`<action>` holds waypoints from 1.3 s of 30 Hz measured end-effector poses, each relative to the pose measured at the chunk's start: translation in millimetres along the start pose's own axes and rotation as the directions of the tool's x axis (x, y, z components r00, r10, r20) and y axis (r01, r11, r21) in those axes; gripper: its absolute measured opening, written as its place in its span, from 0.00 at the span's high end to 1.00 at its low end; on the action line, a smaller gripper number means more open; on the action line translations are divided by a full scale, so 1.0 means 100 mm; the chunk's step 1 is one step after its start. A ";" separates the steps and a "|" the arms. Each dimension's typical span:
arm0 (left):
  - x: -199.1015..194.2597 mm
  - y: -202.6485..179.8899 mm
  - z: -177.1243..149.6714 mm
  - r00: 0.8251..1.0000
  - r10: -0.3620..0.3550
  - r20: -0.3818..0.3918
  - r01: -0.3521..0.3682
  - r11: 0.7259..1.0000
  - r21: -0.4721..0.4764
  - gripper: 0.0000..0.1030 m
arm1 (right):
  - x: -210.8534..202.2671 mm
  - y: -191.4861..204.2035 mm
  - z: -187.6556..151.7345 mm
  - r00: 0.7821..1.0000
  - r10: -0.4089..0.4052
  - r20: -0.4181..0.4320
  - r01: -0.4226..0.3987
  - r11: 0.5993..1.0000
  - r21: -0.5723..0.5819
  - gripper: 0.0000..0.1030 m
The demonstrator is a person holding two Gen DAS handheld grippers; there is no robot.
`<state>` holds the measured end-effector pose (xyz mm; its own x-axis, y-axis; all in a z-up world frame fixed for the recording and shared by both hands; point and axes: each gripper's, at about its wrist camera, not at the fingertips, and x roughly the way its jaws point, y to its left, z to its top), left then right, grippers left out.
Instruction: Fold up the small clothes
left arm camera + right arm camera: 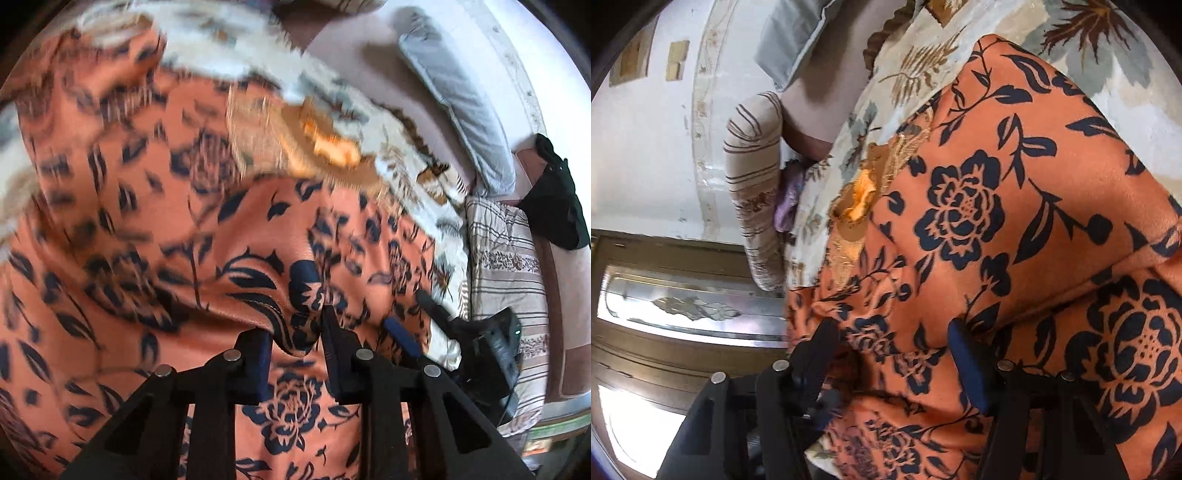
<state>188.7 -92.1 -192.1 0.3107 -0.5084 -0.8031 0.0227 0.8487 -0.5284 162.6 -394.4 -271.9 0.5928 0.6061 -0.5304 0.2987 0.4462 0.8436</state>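
Your left gripper (295,339) stood narrowed on a raised fold of the orange flowered garment (207,236), a tongue of cloth pinched up between its blue-padded fingers (263,363). Your right gripper (894,350) stood wider, its jaws astride a bunched hem of the same garment; whether its pads pressed the cloth could not be told from either view. The garment lay rumpled across the pale leaf-print bedspread (886,85), its gold-embroidered neckline (858,201) exposed, with no flat fold or squared edge anywhere in sight. By that showing, the folding had barely begun: you had your corners taken up, and every fold was left to make. A grey pillow (458,99) lay beyond.
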 end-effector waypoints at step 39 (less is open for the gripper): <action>-0.03 0.53 0.95 0.695 0.695 0.188 -0.667 0.524 0.529 0.67 | 0.00 0.05 0.05 0.998 -0.002 -0.063 0.002 1.000 -0.008 0.35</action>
<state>279.0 -31.6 -191.6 0.4098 0.2637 -0.8732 0.3078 0.8612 0.4045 167.7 -395.2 -266.8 0.5440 0.6452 -0.5365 0.2935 0.4526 0.8420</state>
